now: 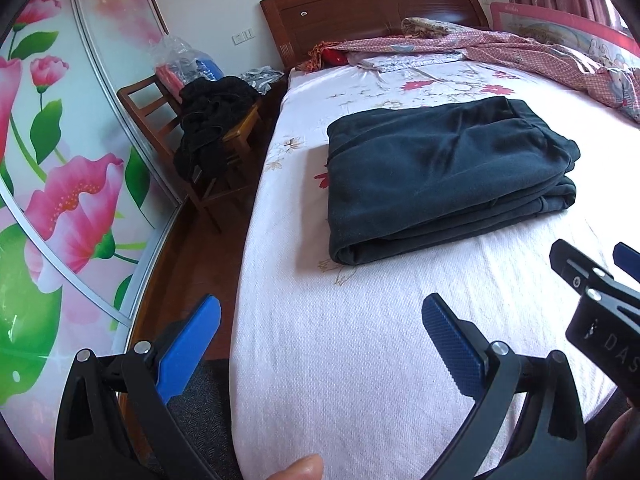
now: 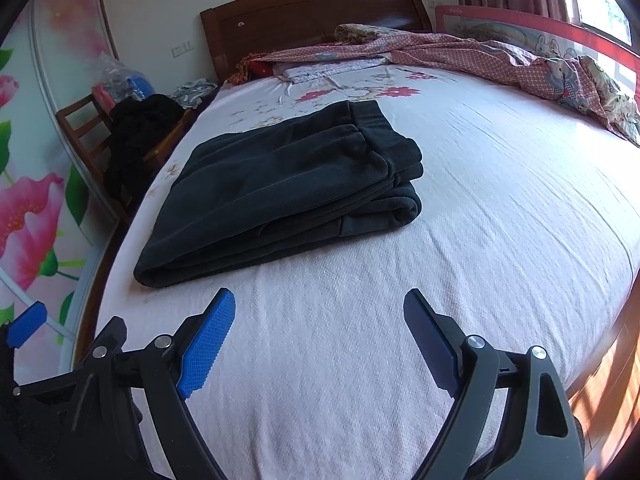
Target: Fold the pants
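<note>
at far left a chair (image 1: pixel 208 128) heaped with black clothes (image 1: pixel 212 120) stands beside the bed (image 1: pixel 360 360). the left gripper (image 1: pixel 320 320) hovers over the near sheet, jaws spread and empty. the dark pants (image 1: pixel 444 172) lie folded into a stacked rectangle on the left half of the bed, apart from both tools. the right gripper (image 2: pixel 320 312) hangs likewise wide apart, holding nothing. the fold looks finished; any further nudge at the loose right-hand layers could slide the stack open. the long axis runs from the near left fold toward the far right, waistband end pointing at the crumpled quilt (image 2: pixel 500 60).
</note>
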Action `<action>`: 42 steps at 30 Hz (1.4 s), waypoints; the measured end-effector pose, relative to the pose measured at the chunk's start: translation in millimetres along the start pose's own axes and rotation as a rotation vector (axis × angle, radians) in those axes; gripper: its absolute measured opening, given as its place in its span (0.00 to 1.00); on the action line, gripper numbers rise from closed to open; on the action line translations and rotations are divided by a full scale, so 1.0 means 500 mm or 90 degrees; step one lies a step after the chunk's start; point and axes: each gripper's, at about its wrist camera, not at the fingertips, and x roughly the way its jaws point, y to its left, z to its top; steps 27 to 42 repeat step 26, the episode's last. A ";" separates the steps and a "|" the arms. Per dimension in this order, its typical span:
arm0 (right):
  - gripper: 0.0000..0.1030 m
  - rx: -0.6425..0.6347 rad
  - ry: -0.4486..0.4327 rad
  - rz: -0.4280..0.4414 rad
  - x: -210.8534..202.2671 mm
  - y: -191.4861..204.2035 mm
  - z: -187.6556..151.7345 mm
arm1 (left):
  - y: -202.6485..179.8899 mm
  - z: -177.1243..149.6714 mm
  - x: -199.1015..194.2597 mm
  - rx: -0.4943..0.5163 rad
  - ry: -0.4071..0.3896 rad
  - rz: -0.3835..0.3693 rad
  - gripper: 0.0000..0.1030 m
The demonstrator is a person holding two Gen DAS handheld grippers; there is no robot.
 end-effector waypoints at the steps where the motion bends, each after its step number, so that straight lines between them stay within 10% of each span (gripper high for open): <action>1: 0.83 -0.001 0.000 0.001 -0.002 0.000 -0.001 | 0.002 0.001 -0.003 -0.004 0.001 -0.003 0.98; 42: 0.83 0.070 0.024 -0.042 0.004 -0.059 -0.017 | 0.041 0.003 0.064 -0.079 0.094 -0.067 0.98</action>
